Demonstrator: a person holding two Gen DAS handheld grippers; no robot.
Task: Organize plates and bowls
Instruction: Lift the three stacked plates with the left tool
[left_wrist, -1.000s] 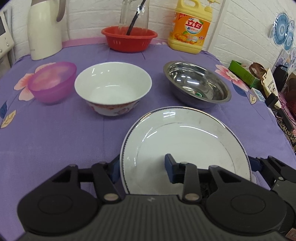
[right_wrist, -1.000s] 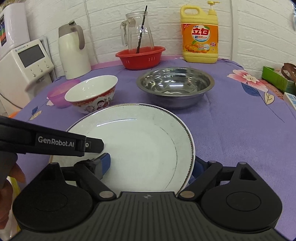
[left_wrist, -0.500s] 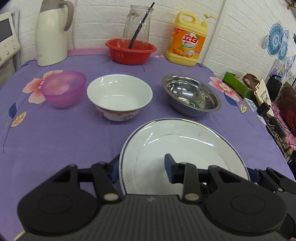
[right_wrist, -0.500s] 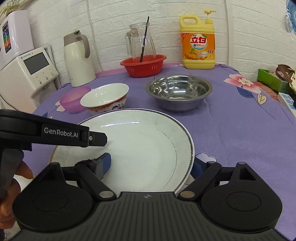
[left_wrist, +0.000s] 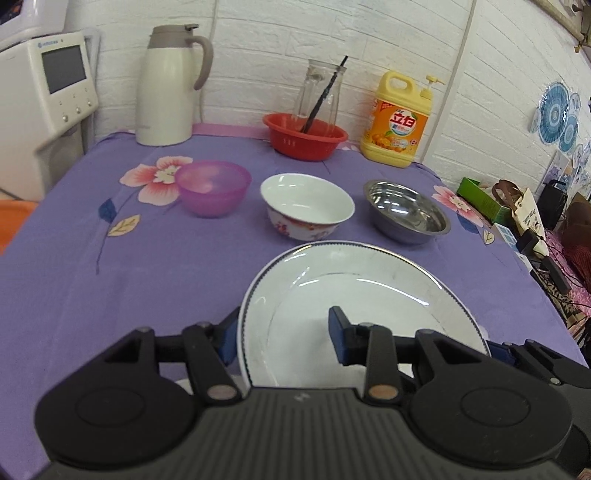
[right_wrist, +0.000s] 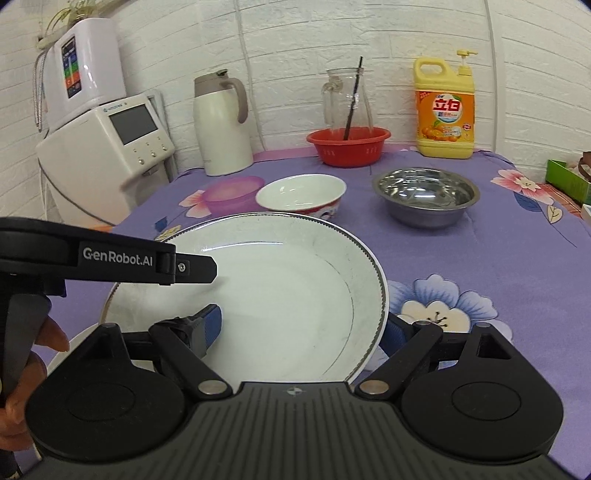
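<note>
A large white plate (left_wrist: 362, 295) with a dark rim is held up over the purple tablecloth by both grippers. My left gripper (left_wrist: 282, 334) is shut on its left rim, one pad inside the plate and one under the edge. On the plate's (right_wrist: 288, 288) right rim my right gripper (right_wrist: 301, 326) is shut the same way. Beyond the plate stand a purple plastic bowl (left_wrist: 212, 186), a white ceramic bowl (left_wrist: 306, 206) and a steel bowl (left_wrist: 406, 210) in a row. A second white rim (right_wrist: 74, 347) shows below the held plate.
Along the back wall stand a cream thermos jug (left_wrist: 166, 85), a red basket (left_wrist: 304, 136) with a glass pitcher in it, and a yellow detergent bottle (left_wrist: 400, 122). A white appliance (right_wrist: 107, 147) stands off the table's left edge. Boxes and bags (left_wrist: 517, 214) crowd the right side.
Both grippers have drawn back and risen with the plate, away from the three bowls. The bowls now look smaller and farther off, and more of the wall shows.
</note>
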